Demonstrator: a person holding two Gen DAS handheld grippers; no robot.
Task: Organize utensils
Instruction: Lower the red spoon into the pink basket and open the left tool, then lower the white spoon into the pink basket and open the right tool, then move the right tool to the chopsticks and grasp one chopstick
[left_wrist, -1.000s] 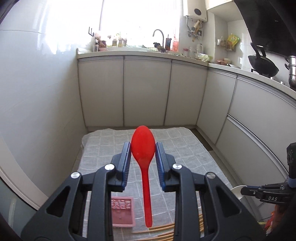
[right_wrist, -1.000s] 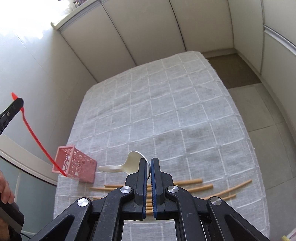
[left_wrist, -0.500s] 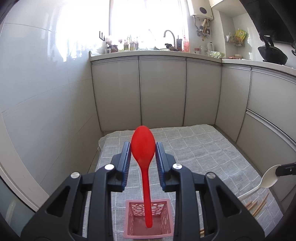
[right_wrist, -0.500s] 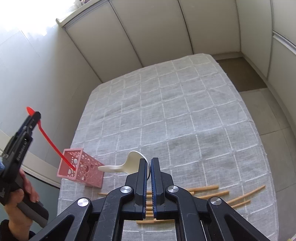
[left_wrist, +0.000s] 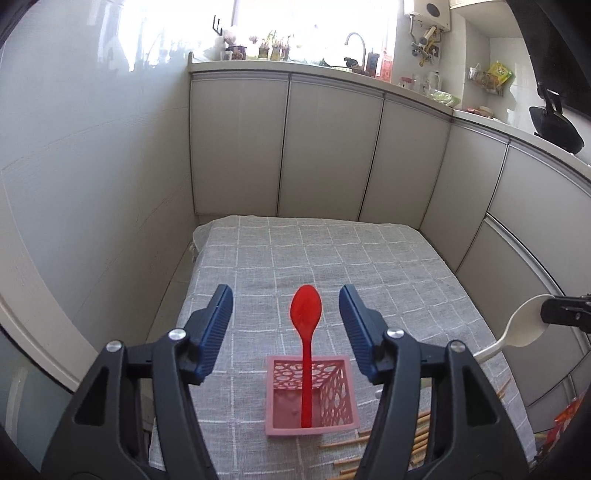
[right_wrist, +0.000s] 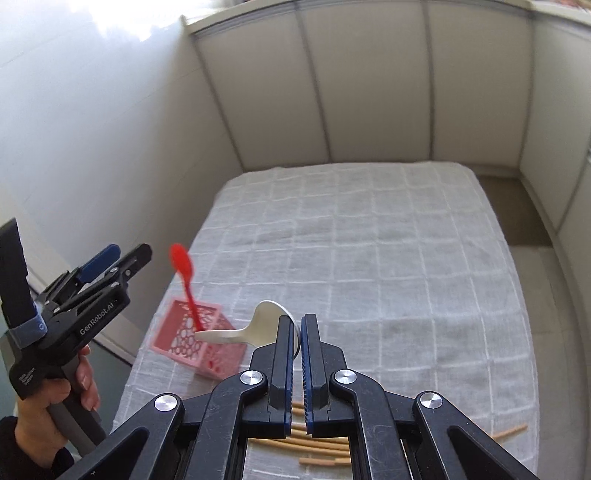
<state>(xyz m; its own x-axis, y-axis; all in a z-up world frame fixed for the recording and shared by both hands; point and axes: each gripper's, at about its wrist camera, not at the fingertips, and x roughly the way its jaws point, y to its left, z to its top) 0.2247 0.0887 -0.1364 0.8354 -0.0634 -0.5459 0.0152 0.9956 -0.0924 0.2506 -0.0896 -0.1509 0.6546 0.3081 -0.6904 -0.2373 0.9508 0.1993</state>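
A red spoon (left_wrist: 306, 332) stands handle-down in a pink perforated basket (left_wrist: 332, 413) on the grey checked cloth. My left gripper (left_wrist: 286, 325) is open, its jaws wide on either side of the spoon's bowl and not touching it. In the right wrist view the red spoon (right_wrist: 183, 273), the basket (right_wrist: 177, 339) and the left gripper (right_wrist: 122, 258) show at the left. My right gripper (right_wrist: 298, 332) is shut on a white spoon (right_wrist: 258, 325) by its bowl, handle pointing left over the basket. The white spoon (left_wrist: 524, 325) shows at the right of the left wrist view.
Several wooden chopsticks (right_wrist: 321, 446) lie on the cloth near the table's front edge, also in the left wrist view (left_wrist: 421, 439). The cloth-covered table (right_wrist: 369, 240) is hemmed by a wall on the left and grey kitchen cabinets (left_wrist: 332, 155) behind and to the right.
My left gripper has opened and let go of the red spoon, which now stands in the pink basket. My right gripper has carried the white spoon left, over the basket.
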